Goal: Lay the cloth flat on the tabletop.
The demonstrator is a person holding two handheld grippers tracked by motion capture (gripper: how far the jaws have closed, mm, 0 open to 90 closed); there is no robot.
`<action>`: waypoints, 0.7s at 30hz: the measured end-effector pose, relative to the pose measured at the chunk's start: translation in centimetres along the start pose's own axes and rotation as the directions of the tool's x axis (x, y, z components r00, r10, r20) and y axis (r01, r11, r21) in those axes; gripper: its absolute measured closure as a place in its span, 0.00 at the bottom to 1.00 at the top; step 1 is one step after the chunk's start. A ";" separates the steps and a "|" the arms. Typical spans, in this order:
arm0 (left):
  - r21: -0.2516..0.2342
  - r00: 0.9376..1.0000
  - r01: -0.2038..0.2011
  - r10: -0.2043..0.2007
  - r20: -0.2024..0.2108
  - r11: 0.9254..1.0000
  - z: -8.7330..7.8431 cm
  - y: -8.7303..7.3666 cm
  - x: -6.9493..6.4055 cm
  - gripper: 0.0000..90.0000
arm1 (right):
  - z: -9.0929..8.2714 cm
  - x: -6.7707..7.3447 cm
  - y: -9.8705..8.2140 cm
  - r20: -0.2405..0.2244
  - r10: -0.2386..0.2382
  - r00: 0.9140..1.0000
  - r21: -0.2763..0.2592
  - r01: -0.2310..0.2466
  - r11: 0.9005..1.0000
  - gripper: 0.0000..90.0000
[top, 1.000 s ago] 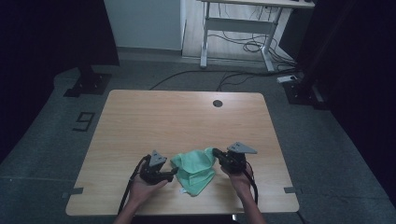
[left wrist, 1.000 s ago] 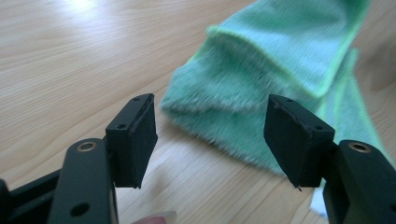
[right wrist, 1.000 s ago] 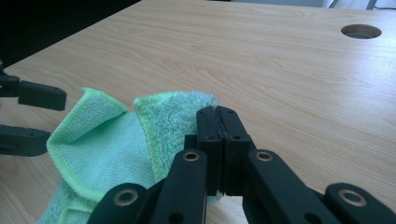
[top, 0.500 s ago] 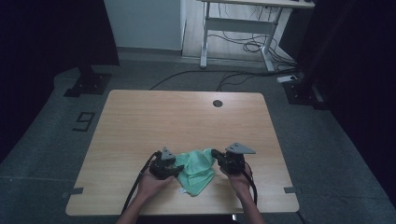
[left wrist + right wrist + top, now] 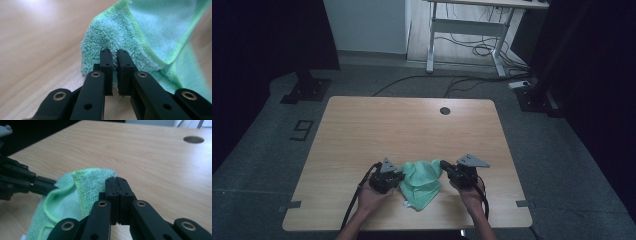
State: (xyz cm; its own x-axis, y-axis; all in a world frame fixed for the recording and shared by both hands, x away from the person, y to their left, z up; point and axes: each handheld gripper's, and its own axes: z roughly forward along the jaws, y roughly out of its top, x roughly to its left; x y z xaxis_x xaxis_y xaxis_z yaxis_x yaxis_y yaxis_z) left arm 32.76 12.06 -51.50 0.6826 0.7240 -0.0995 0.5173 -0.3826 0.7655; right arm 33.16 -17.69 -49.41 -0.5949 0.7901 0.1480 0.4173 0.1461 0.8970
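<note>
- The green cloth [image 5: 421, 181] lies crumpled on the table [image 5: 412, 130], close to the near edge, at about 6 o'clock from the table's centre, between the two hands.
- The left gripper [image 5: 113, 53] sits at the cloth's 9 o'clock side. Its jaws have just been closing, and in the left gripper view only a thin slit remains between them, with fluffy pile pressed in at the tips. Judge this as a pinch on a fold of the cloth's left edge.
- The right gripper [image 5: 116, 181] sits at the cloth's 3 o'clock side, jaws fully together on the hemmed right edge. In the right gripper view the pile bulges just past the tips.
- The step in hand appears to be taking hold of both sides in order to lift or spread the cloth.
- Confirm the left pinch before lifting: the bite is shallow, near the jaw tips, and a thick nap can slip out under tension.
- Draw the hands apart evenly, toward 9 and 3 o'clock, so that neither hem tears free.
- Raise both grippers together; a one-sided lift would let the folded layers drag on the table.
- Watch the loose fold at the cloth's middle and the small white label [image 5: 406, 204] at 6 o'clock; either may stay tucked under and need a shake.
- Keep the trailing cable [image 5: 354, 205] clear of the cloth.
</note>
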 end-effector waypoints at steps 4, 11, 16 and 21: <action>-0.062 1.000 0.006 -0.006 0.012 0.998 -2.9 0.5 0.0 0.94 | -1.7 0.9 0.8 -0.011 -0.020 1.000 -0.044 0.019 0.999 0.99; -0.124 0.998 0.029 -0.021 0.061 0.992 -6.4 0.6 0.1 0.94 | -4.8 2.9 2.1 -0.020 -0.064 0.998 -0.112 0.062 0.992 0.99; -0.159 0.995 0.029 -0.014 0.098 0.987 -8.8 1.5 0.0 0.94 | -6.6 4.0 3.1 -0.034 -0.094 0.995 -0.146 0.088 0.985 0.99; -0.136 0.990 0.073 -0.056 0.126 0.988 -7.9 3.0 1.8 0.92 | -4.5 2.4 5.0 -0.005 -0.074 0.997 -0.109 0.073 0.991 0.99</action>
State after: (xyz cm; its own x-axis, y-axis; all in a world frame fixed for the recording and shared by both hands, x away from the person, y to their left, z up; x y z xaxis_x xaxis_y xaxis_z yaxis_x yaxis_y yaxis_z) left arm 31.50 16.75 -44.41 0.7120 0.6662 -0.2218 0.4909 -0.2466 0.8356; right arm 30.74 -17.74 -42.67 -0.6279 0.7738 0.0832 0.2953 0.1380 0.9454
